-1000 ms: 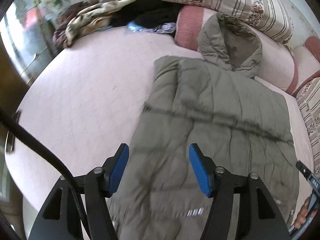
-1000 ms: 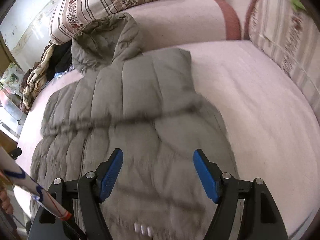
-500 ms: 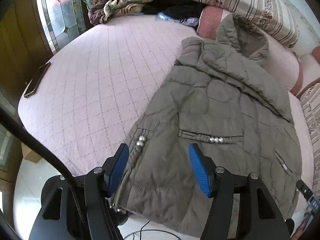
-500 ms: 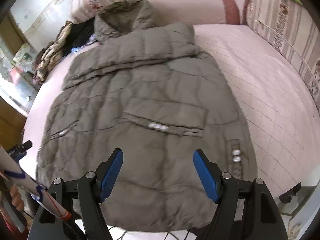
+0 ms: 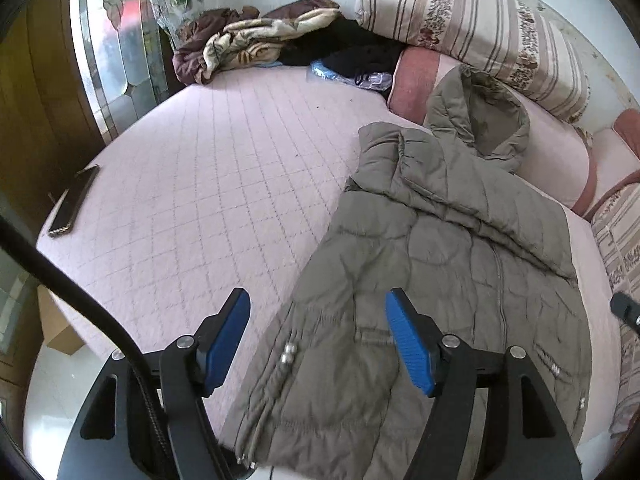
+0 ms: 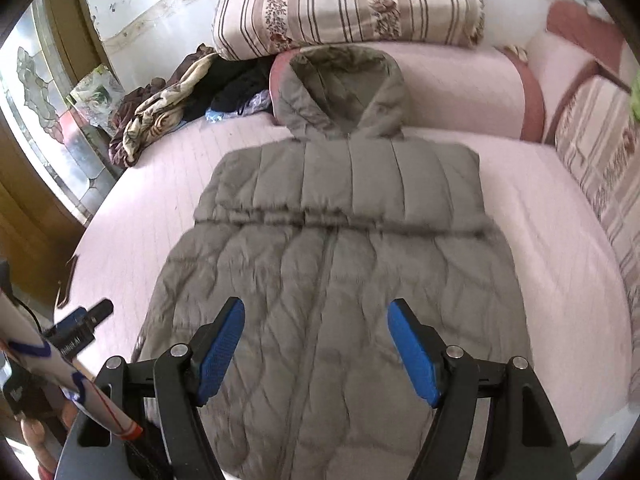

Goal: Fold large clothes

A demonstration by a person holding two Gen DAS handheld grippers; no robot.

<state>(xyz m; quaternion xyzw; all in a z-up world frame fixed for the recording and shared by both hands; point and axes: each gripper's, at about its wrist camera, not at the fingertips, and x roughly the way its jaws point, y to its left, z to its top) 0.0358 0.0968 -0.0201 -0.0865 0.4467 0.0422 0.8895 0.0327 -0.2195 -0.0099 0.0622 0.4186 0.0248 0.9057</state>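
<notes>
An olive-grey puffer jacket (image 5: 440, 280) lies flat, zipped side up, on the pink quilted bed (image 5: 200, 200), its sleeves out of sight. Its hood (image 5: 476, 120) rests against the bolster at the far end. My left gripper (image 5: 316, 300) hovers over the jacket's near left hem; its jaws are opening and nothing is between the blue pads. In the right wrist view the jacket (image 6: 340, 240) fills the middle, with the hood (image 6: 344, 88) at the top. My right gripper (image 6: 316, 308) hangs open above the lower middle of the jacket, holding nothing.
A phone (image 5: 74, 200) lies at the bed's left edge. Crumpled clothes (image 5: 256, 44) are heaped at the far left corner. A striped pillow (image 6: 344, 4) sits on the bolster behind the hood. The other gripper's body (image 6: 76, 332) and a hand (image 6: 32, 432) show at lower left.
Both grippers have drawn back and up from the jacket, so more of it and the bed shows. The left jaws stand a little wider. The jacket has not moved.
</notes>
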